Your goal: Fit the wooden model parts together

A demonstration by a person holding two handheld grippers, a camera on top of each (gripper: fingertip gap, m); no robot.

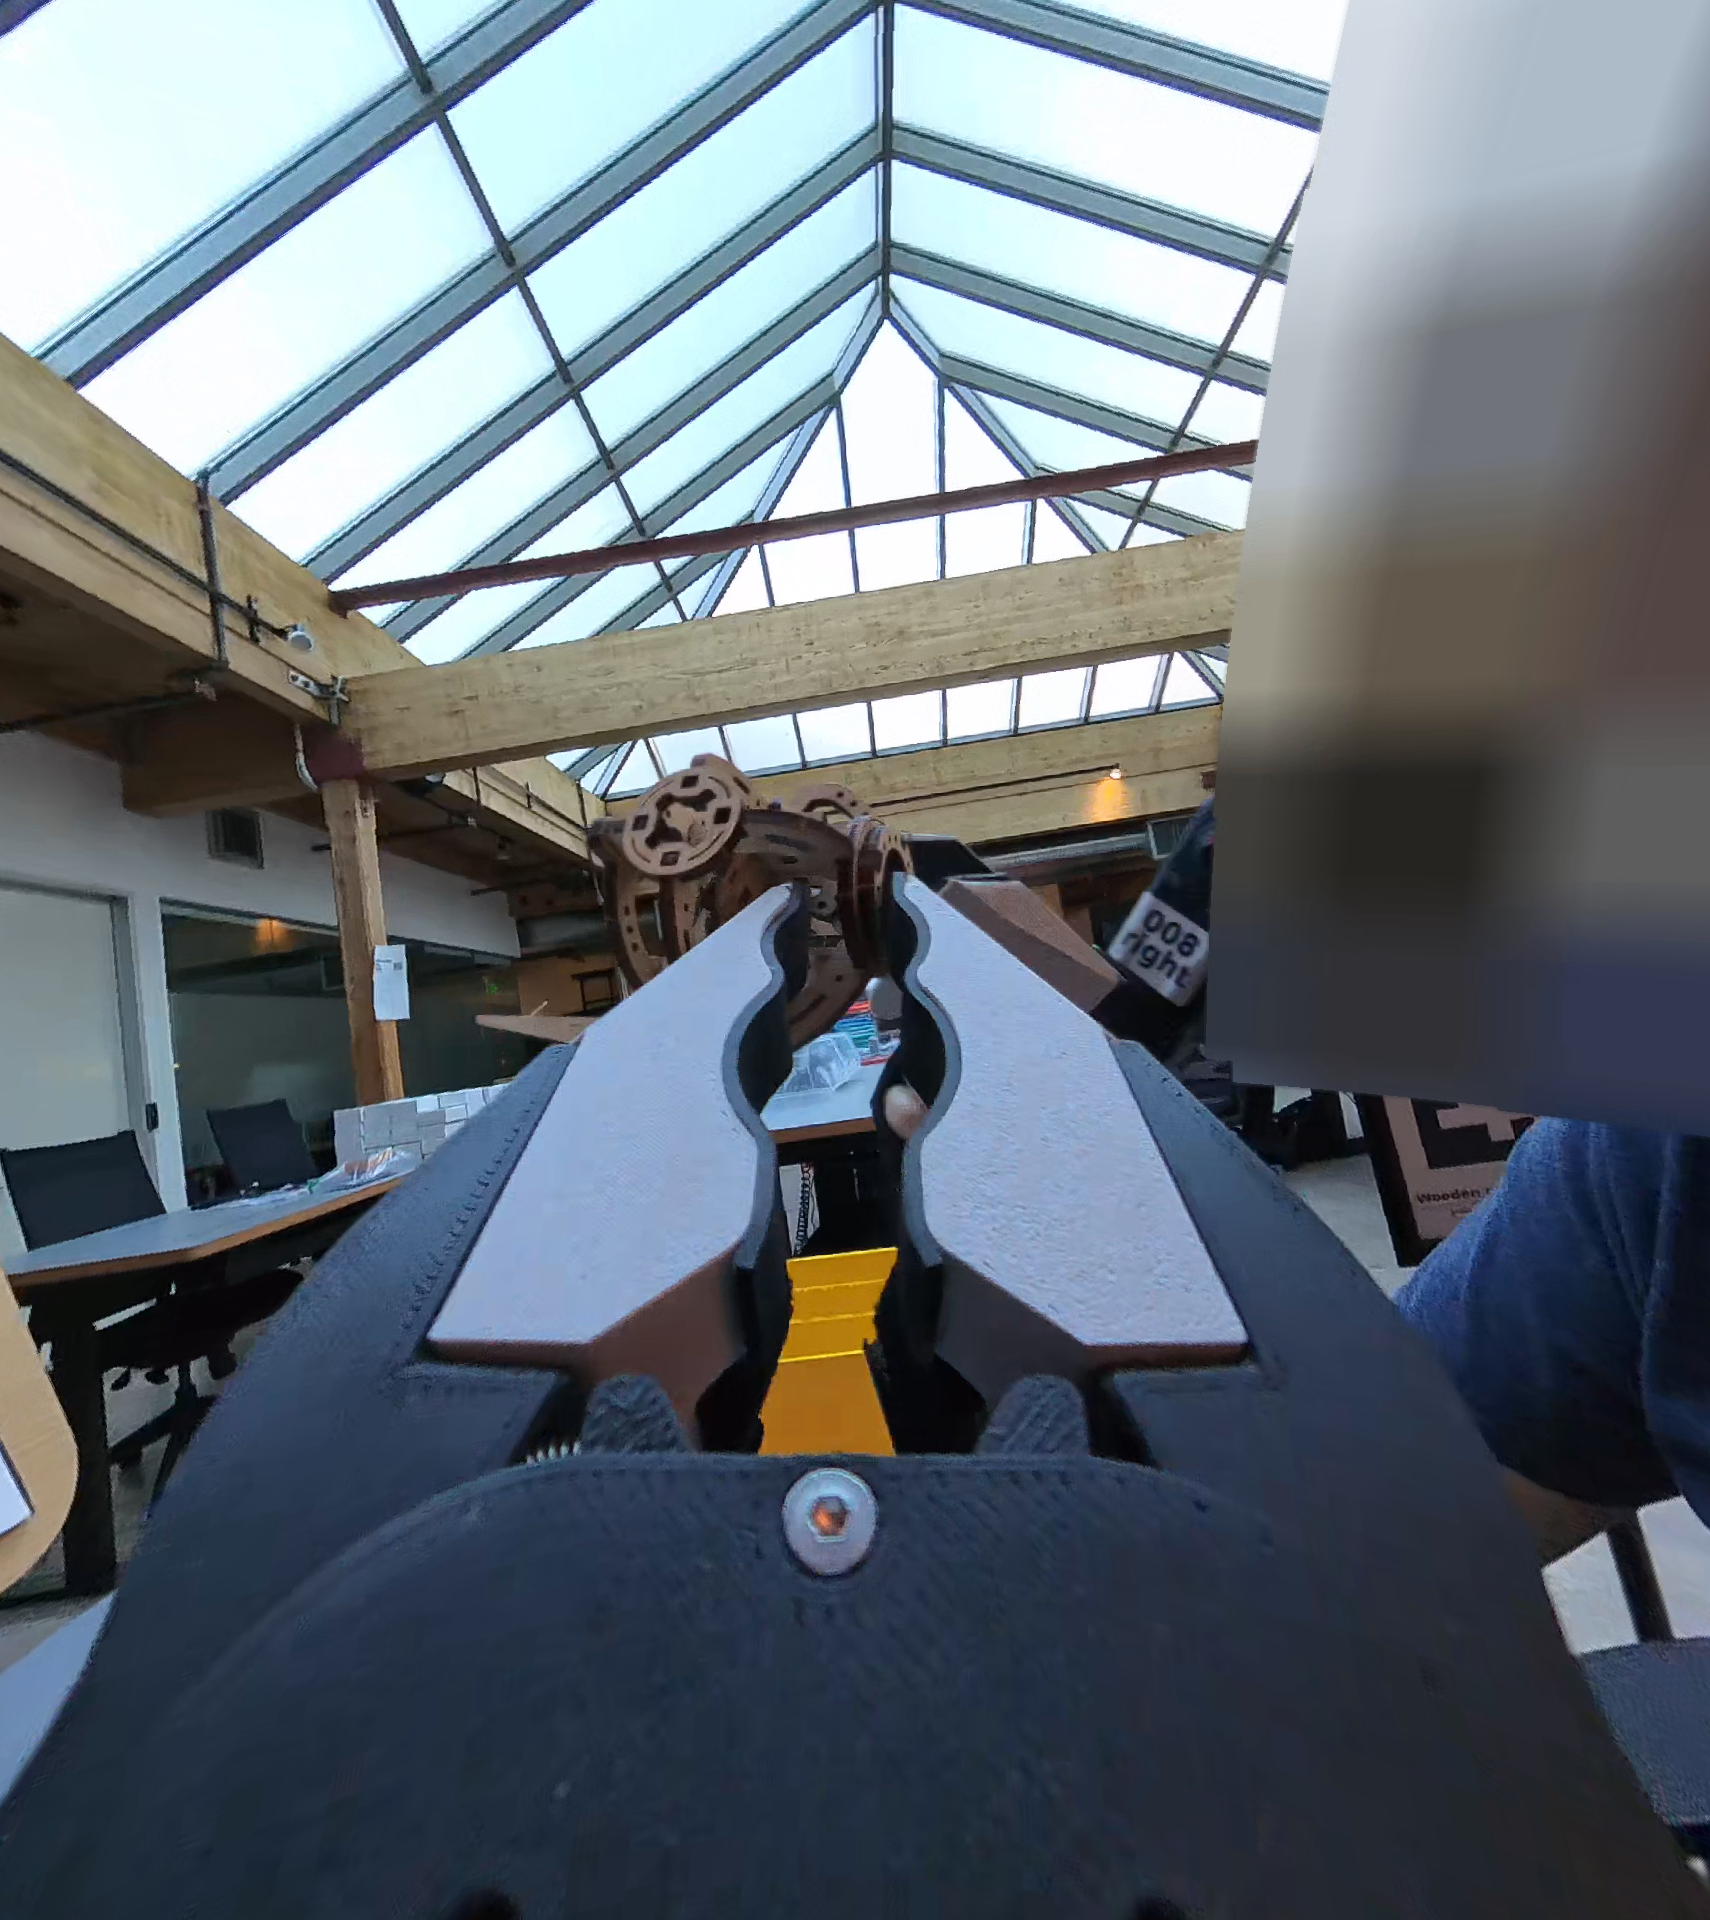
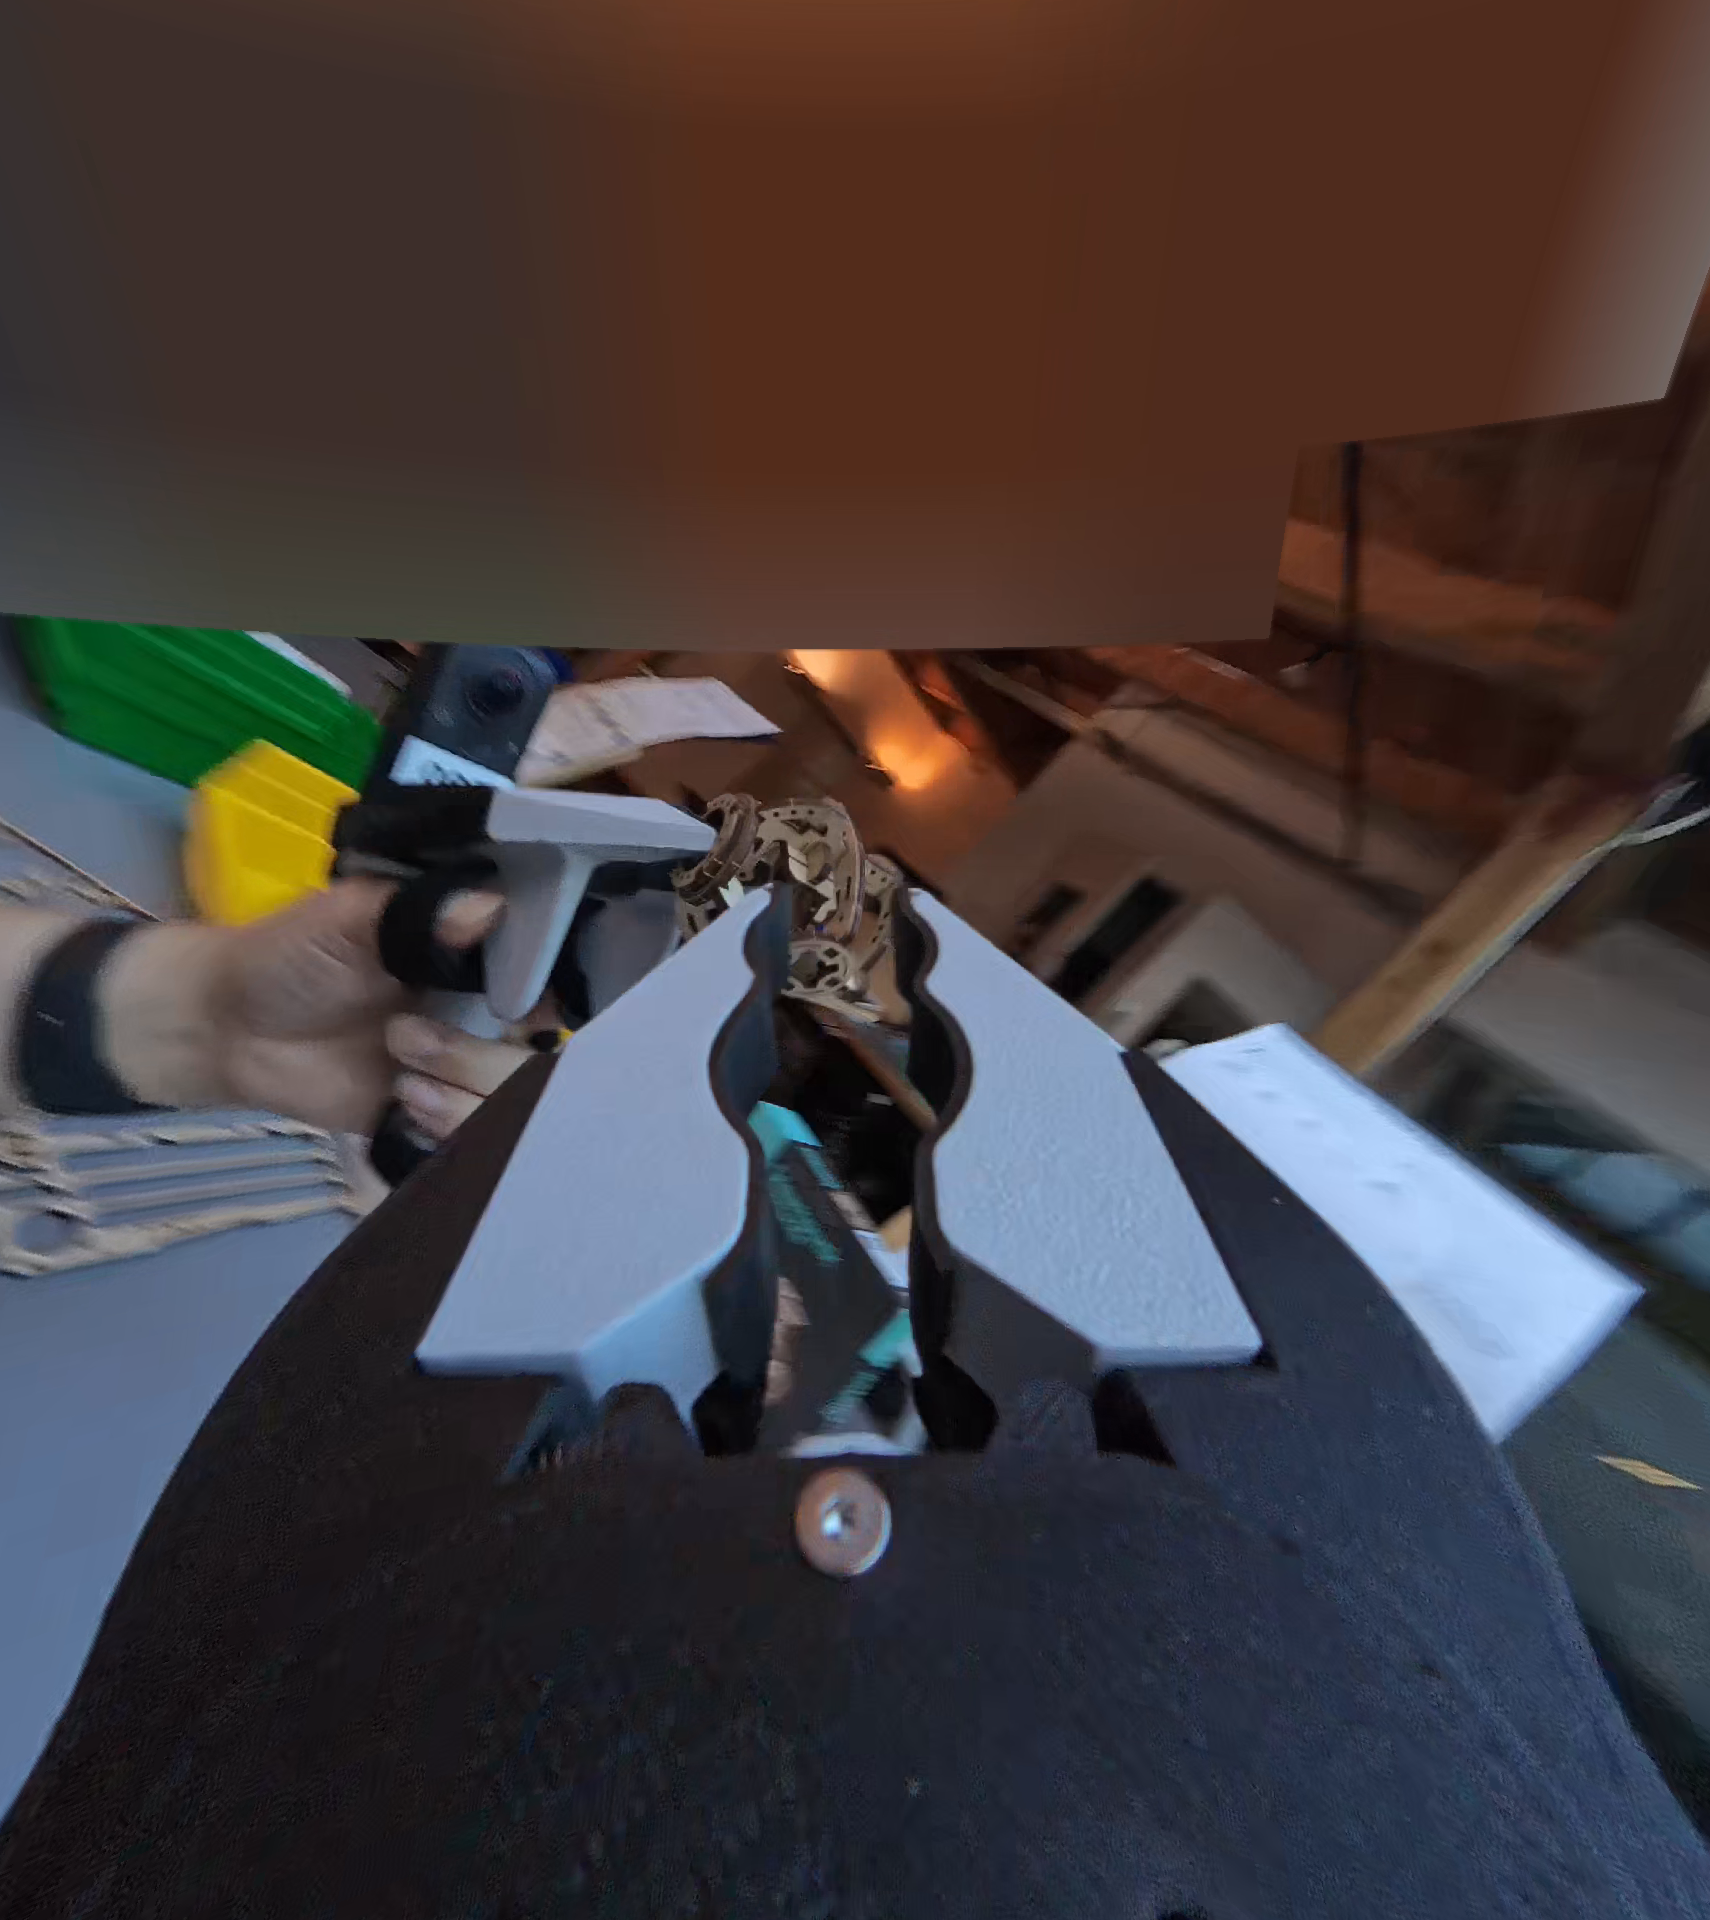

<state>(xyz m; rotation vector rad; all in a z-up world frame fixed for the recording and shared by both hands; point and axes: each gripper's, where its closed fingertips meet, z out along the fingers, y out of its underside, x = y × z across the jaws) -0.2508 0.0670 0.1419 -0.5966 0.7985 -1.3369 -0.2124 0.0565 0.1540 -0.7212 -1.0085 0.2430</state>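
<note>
Glass roof panels in a grey metal frame (image 1: 685, 343) fill the upper part of the left wrist view, crossed by pale timber beams (image 1: 789, 649), with dark-topped desks (image 1: 176, 1236) low at left. At frame centre the wooden model (image 1: 726, 883), a brown laser-cut cluster of pierced rings and curved slotted strips, is held up in the air, clear of any surface. The left gripper (image 1: 840, 894) has matte grey fingers with wavy black inner edges, closed on the model's rim at their tips. In the right wrist view the right gripper (image 2: 835, 904), of the same build, is likewise clamped on the model (image 2: 799, 873) from the other side, just beside the left gripper's tips (image 2: 622, 831). A flat cut-out wooden sheet (image 2: 134, 1184) lies on the grey table (image 2: 82, 1455) at lower left, well apart from the model
</note>
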